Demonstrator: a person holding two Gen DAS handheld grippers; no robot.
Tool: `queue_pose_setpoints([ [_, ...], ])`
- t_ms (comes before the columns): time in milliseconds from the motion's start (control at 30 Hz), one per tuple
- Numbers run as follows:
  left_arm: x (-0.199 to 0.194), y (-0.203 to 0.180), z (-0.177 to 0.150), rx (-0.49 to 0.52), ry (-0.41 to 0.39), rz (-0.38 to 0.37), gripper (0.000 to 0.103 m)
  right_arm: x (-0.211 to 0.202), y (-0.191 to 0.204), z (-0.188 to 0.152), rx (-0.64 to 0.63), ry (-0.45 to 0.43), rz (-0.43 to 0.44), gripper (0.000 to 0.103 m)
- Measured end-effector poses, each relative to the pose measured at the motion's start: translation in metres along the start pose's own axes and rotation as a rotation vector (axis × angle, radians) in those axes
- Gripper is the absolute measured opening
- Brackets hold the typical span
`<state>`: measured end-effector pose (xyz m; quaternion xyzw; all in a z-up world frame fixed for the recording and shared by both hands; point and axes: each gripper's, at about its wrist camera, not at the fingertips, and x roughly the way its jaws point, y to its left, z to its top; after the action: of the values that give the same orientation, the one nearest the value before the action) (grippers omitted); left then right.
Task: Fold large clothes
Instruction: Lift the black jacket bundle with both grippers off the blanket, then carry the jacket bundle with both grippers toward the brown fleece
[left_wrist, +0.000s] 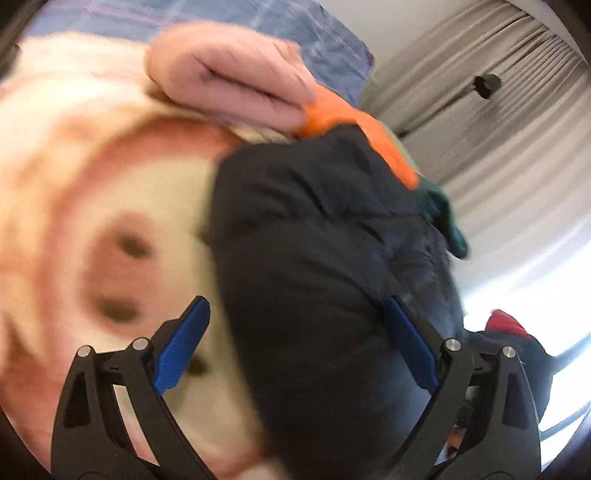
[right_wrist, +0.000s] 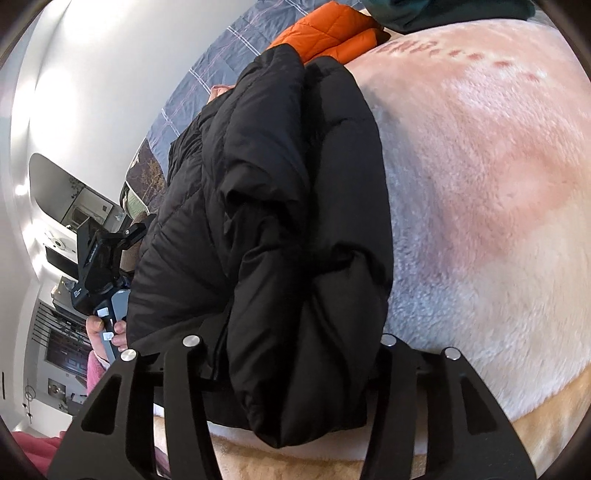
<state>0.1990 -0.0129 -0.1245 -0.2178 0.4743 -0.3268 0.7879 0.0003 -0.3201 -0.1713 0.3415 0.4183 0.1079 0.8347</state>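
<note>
The black jacket (right_wrist: 288, 229) lies bunched in a long roll on the fleece blanket (right_wrist: 480, 184) that covers the bed, filling the middle of the right wrist view from the top centre down to the bottom edge. In the left wrist view the same jacket (left_wrist: 314, 277) takes the centre and lower right of the frame, though that view is blurred.

The left gripper (left_wrist: 295, 347) has its jaws spread wide, the blue pads (left_wrist: 181, 347) well apart on either side of the jacket's dark bulk; nothing is pinched between them. The right gripper (right_wrist: 288, 369) has jacket fabric heaped over the space between its arms, and its fingertips are hidden under the folds, so I cannot tell whether it is gripping or released.

To do this step well, the left jaws should probably close on a single clear edge, a hem or a side seam, rather than on a fat bundle of puffy layers, which would likely slip. The right gripper should hold the opposite end, so that the roll can be pulled flat before any fold. Lifting a little should keep the fleece from dragging.

An orange jacket (right_wrist: 328, 33) sits at the top centre of the right view, and a pink garment (left_wrist: 229, 70) at the top of the left view; both are best left undisturbed.
</note>
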Motion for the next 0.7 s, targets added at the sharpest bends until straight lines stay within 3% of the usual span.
queue_pose_setpoints([
  [133,0.018,-0.024,-0.007,0.112,0.019,0.038,0.101,-0.004,0.009,-0.001,-0.001,-0.002,-0.003,0.052],
  [200,0.026,-0.029,-0.007,0.139,0.029,0.036,0.101,-0.005,0.011,-0.001,-0.007,-0.010,0.003,0.044],
  [267,0.029,-0.031,-0.005,0.139,0.028,0.022,0.087,-0.011,0.013,-0.002,-0.012,-0.030,0.005,0.031],
  [333,0.022,-0.040,-0.003,0.162,0.003,0.031,0.061,-0.017,0.022,-0.001,-0.032,-0.053,0.001,0.025],
  [400,0.008,-0.056,-0.002,0.210,-0.038,0.043,0.050,-0.025,0.033,0.001,-0.059,-0.074,0.017,0.022],
  [500,-0.022,-0.079,-0.001,0.270,-0.128,0.037,0.044,-0.040,0.054,0.004,-0.126,-0.102,0.046,0.021],
  [700,-0.103,-0.099,0.000,0.326,-0.297,0.031,0.044,-0.052,0.121,0.007,-0.299,-0.136,0.117,0.021],
])
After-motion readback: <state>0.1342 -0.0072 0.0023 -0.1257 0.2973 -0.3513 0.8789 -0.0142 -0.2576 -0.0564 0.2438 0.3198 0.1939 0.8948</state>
